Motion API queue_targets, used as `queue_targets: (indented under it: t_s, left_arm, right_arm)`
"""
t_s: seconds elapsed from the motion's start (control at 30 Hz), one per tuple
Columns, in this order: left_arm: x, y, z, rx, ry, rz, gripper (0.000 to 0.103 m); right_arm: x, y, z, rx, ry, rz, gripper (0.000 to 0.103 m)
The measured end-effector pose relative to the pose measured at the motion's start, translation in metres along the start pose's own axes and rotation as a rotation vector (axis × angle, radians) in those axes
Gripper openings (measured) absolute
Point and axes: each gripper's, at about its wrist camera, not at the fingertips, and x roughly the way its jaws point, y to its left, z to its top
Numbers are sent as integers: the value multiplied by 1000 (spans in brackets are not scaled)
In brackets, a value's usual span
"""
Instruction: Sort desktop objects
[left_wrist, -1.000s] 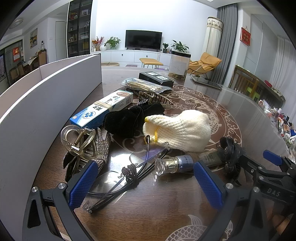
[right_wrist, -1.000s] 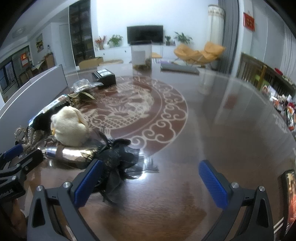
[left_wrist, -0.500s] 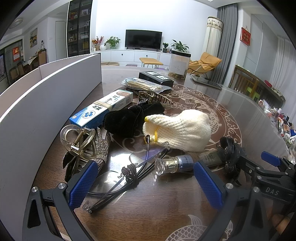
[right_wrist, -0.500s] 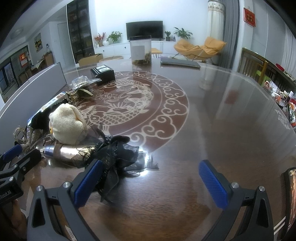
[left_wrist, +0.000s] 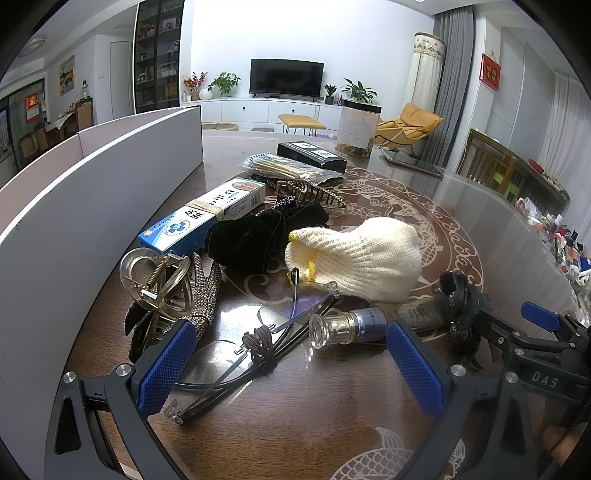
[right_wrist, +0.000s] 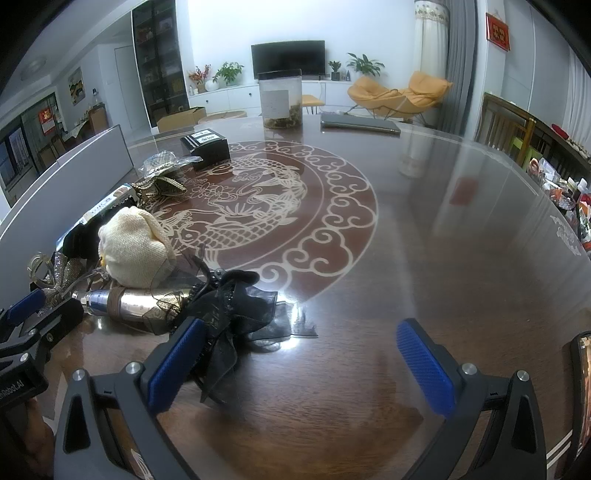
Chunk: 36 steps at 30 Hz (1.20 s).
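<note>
A pile of small objects lies on the dark patterned table. My left gripper (left_wrist: 291, 363) is open, its fingers straddling folded glasses (left_wrist: 236, 354) and a small silver-blue bottle (left_wrist: 354, 326). Beyond them lie a cream knitted glove (left_wrist: 358, 253), a black velvet pouch (left_wrist: 258, 236), a blue and white box (left_wrist: 203, 218) and a clear hair claw (left_wrist: 155, 282). My right gripper (right_wrist: 299, 363) is open over bare table, with a black lace hair bow (right_wrist: 236, 306) at its left finger. The bottle (right_wrist: 129, 301) and glove (right_wrist: 135, 247) lie left of it.
A white divider board (left_wrist: 66, 229) stands along the left side. Farther back are a gold comb clip (left_wrist: 310, 194), a clear packet (left_wrist: 288, 170), a black box (right_wrist: 205, 147), a tall clear jar (right_wrist: 280, 99) and a flat laptop (right_wrist: 360, 123). Clutter lines the right edge.
The right gripper has shifted slightly, so its view now sits a little further right and forward. The left gripper and the objects have stayed put.
</note>
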Motion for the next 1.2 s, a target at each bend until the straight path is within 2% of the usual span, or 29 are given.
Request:
queue_targets:
  t_s: [0.3, 0.43, 0.77, 1.03, 1.2]
  left_arm:
    - [1, -1, -1, 3, 3, 4, 103]
    - [-2, -1, -10, 32, 44, 15, 103]
    - [-20, 27, -25, 53, 91, 94, 103]
    - [-17, 10, -26, 126, 120, 124, 103]
    - [-8, 3, -26, 170, 176, 126, 103]
  right_arm:
    - [2, -1, 0, 11, 5, 10, 103]
    - [3, -2, 1, 17, 9, 17, 103]
    - [4, -2, 1, 17, 7, 14, 103]
    - [3, -3, 1, 30, 3, 26, 103]
    - [3, -4, 0, 34, 3, 31, 103]
